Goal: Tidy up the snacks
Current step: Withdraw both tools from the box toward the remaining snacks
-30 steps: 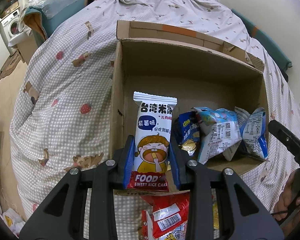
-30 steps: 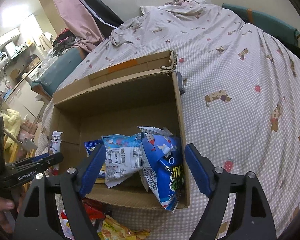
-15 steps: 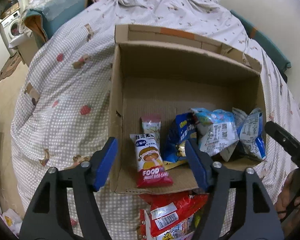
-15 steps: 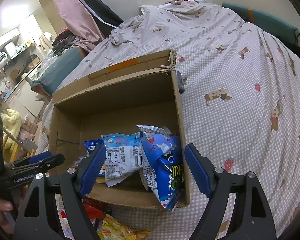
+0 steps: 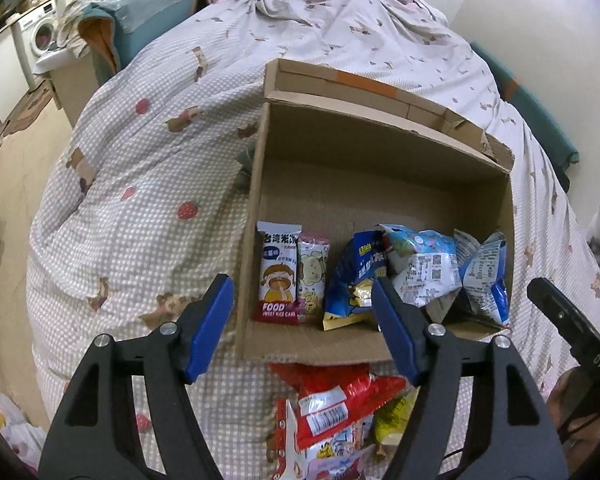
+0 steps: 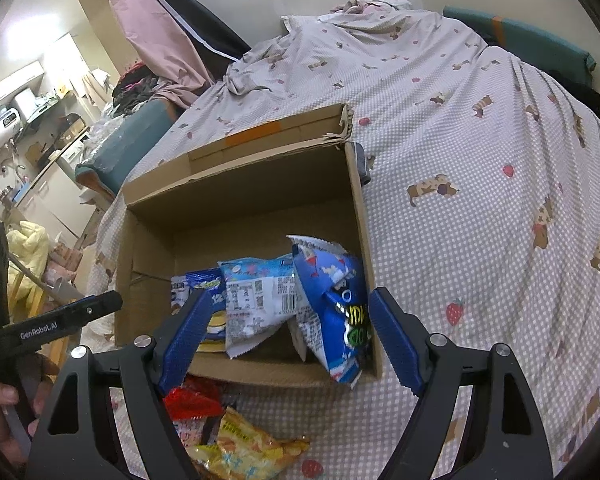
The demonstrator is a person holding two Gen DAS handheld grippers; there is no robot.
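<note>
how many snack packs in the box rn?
5: rice cake pack far left, pink pack beside it, then three blue bags rightward. More may hide underneath.

checkered bedspread [image 5: 140,184], washing machine [image 5: 40,34], pink curtain [image 6: 152,32].

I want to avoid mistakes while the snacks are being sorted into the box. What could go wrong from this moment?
1. The blue crinkled snack bag leans over the brown cardboard box's near right corner and may slip out.
2. The white-and-red rice cake packet only leans against the left wall, so it may topple.
3. The red foil snack packet lies partly under the open left hand-held gripper and may be crushed.
</note>
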